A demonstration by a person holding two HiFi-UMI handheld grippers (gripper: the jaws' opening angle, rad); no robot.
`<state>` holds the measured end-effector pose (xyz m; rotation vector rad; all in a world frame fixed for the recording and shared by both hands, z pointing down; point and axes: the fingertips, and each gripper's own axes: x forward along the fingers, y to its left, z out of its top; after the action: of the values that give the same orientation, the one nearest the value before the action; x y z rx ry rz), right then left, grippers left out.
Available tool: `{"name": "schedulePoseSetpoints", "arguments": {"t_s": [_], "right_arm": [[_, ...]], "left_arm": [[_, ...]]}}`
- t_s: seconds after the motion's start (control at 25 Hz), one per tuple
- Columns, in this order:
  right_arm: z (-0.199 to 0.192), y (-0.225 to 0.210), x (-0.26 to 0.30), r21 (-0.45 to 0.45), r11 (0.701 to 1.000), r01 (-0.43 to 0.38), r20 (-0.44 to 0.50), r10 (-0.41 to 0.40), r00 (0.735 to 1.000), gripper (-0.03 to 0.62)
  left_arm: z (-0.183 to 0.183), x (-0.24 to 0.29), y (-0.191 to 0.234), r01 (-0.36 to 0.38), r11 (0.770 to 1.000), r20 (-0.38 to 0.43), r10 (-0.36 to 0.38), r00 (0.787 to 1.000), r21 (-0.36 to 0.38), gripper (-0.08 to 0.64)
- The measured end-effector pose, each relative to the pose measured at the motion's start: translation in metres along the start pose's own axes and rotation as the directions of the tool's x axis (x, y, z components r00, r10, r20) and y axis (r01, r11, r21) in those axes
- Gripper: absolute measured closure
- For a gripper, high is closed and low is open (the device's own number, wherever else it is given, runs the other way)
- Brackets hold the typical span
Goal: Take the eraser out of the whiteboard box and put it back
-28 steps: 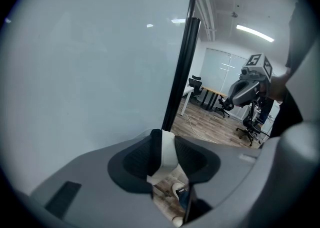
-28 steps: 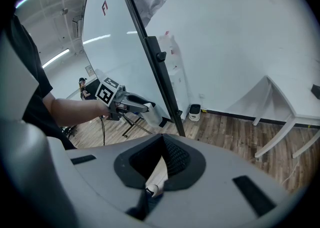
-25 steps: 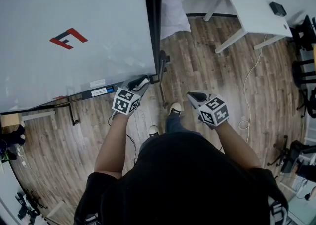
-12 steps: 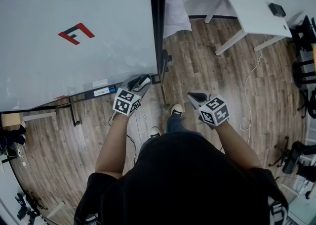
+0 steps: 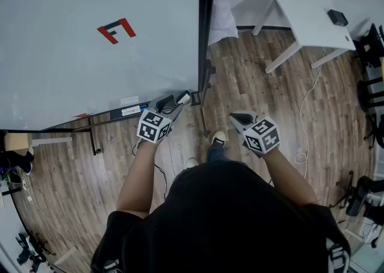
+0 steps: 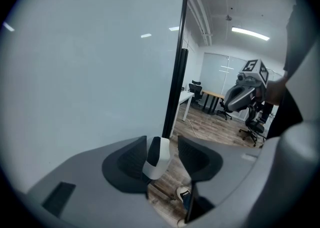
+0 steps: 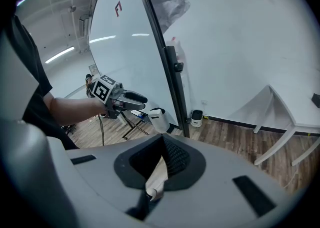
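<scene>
Left tongs, just opened, straddle the eraser without clamping it.

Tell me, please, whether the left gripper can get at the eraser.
Probably yes: the left gripper has just been opening its jaws, and the eraser stands between them with nothing blocking.

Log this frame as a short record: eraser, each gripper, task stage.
eraser: at the whiteboard's lower corner, between the left fingers in view, not pinched
left gripper: open, fingers have just been opening, gap beside the eraser
right gripper: shut, empty, right of the whiteboard
stage: eraser looks released; what it rests on can't be made out
</scene>
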<state>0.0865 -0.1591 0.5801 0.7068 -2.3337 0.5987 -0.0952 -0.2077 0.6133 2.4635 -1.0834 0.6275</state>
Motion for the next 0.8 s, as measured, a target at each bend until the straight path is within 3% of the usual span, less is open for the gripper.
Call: {"name": "schedulePoseSetpoints", "arguments": {"t_s": [0.8], "right_arm": [[0.012, 0.051, -0.003, -0.047, 0.999, 0.004, 0.037, -0.002, 0.999, 0.6]], "left_arm": [[-0.017, -0.079, -0.019, 0.003, 1.0, 0.026, -0.004, 1.0, 0.024, 0.368]]}}
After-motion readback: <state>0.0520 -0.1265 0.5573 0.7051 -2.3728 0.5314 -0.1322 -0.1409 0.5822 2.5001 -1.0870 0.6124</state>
